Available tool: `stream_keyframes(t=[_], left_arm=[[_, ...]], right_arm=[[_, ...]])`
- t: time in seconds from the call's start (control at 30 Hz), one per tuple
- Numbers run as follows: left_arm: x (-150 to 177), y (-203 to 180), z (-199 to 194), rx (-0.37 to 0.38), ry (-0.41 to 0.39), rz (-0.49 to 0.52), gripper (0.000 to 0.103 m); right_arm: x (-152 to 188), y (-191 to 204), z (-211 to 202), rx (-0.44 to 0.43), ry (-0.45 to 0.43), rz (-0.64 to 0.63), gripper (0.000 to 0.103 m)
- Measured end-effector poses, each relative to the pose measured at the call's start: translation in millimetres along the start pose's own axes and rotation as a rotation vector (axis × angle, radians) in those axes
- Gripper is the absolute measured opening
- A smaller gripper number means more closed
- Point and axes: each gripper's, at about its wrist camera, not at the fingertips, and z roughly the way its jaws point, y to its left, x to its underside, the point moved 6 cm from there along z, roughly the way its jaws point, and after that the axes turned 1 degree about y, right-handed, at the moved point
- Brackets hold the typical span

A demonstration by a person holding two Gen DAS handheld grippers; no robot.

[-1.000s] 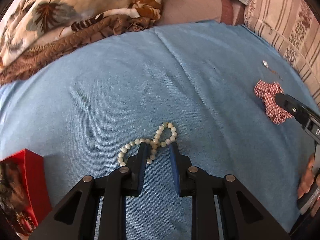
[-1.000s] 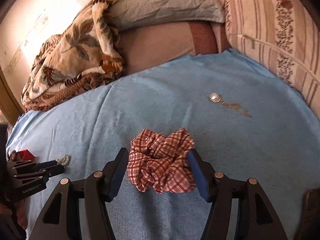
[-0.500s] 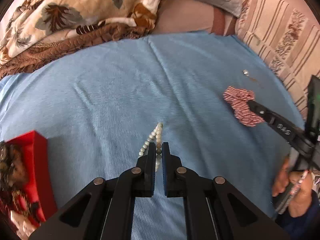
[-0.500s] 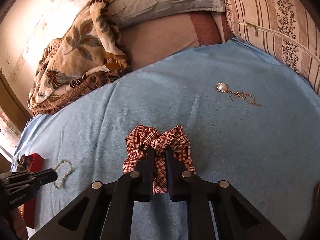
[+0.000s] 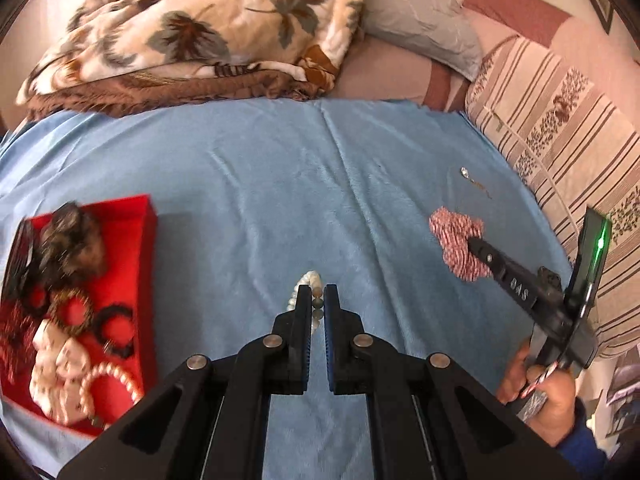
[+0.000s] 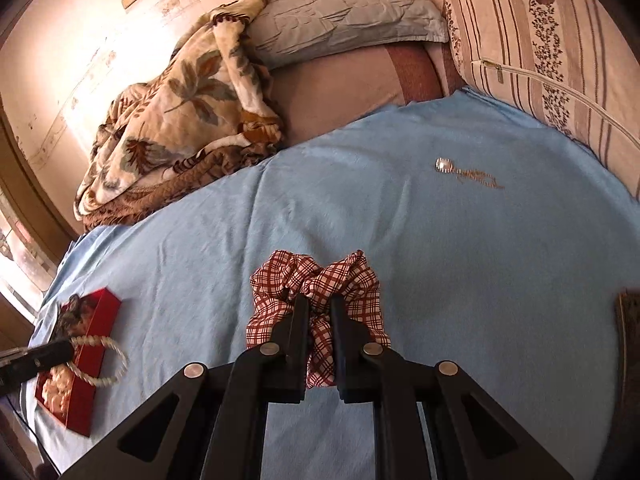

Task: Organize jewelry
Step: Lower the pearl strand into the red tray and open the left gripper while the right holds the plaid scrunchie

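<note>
My left gripper [image 5: 317, 294] is shut on a white bead necklace [image 5: 311, 280], which hangs from it above the blue cloth; in the right wrist view the necklace [image 6: 105, 364] dangles as a loop beside the red box [image 6: 93, 332]. My right gripper [image 6: 319, 304] is shut on a red plaid scrunchie [image 6: 320, 284], also seen in the left wrist view [image 5: 456, 240]. The open red box [image 5: 132, 248] at the left holds several bracelets, hair ties and a dark scrunchie. A gold chain with a round pendant [image 6: 468, 172] lies on the cloth at the far right.
The blue cloth [image 5: 280, 184] covers a bed. A floral blanket [image 5: 192, 32] and a grey pillow [image 6: 344, 12] lie at the back. A striped cushion [image 5: 560, 136] runs along the right side.
Both grippers closed, the left on the necklace and the right on the scrunchie, and both lifted. The left gripper has moved toward the red box, with the necklace hanging.
</note>
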Motion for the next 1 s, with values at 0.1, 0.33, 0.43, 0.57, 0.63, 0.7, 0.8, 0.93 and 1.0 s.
stream_keyframes(t=[0.1, 0.33, 0.43, 0.57, 0.63, 0.7, 0.8, 0.93, 1.0], left_arm=[[9.3, 9.9, -18.0, -0.025, -0.023, -0.021, 0.005], [27.1, 29.6, -52.4, -0.113, -0.078, -0.03, 0.005], [33.5, 36.8, -65.4, -0.167, -0.106, -0.021, 0.005], [39.9, 44.9, -76.8, -0.231, -0.129, -0.007, 0.005], [42.9, 49.3, -81.6, -0.249, -0.137, -0.009, 0.005], [44.7, 52.8, -85.5, -0.275, -0.147, -0.004, 0.005], [45.6, 57.3, -91.9, -0.312, -0.168, 0.007, 0.006], [49.0, 62.5, -100.6, -0.325, -0.188, 0.0, 0.006], [50.3, 64.9, -105.8, -0.331, -0.199, -0.002, 0.006]], right_arm=[[15.6, 7.6, -10.8, -0.001, 0.007, -0.015, 0.012], [52.4, 27.1, -27.2, -0.001, 0.052, -0.031, 0.012], [60.2, 39.1, -36.6, -0.01, 0.059, -0.052, 0.012], [67.4, 57.9, -49.8, -0.031, 0.069, -0.094, 0.012], [69.0, 69.1, -55.3, -0.042, 0.072, -0.118, 0.012], [69.9, 79.9, -60.6, -0.056, 0.074, -0.138, 0.012], [71.5, 94.7, -67.3, -0.071, 0.073, -0.171, 0.012], [73.2, 116.4, -74.6, -0.092, 0.074, -0.217, 0.012], [75.0, 125.0, -77.7, -0.1, 0.075, -0.236, 0.012]])
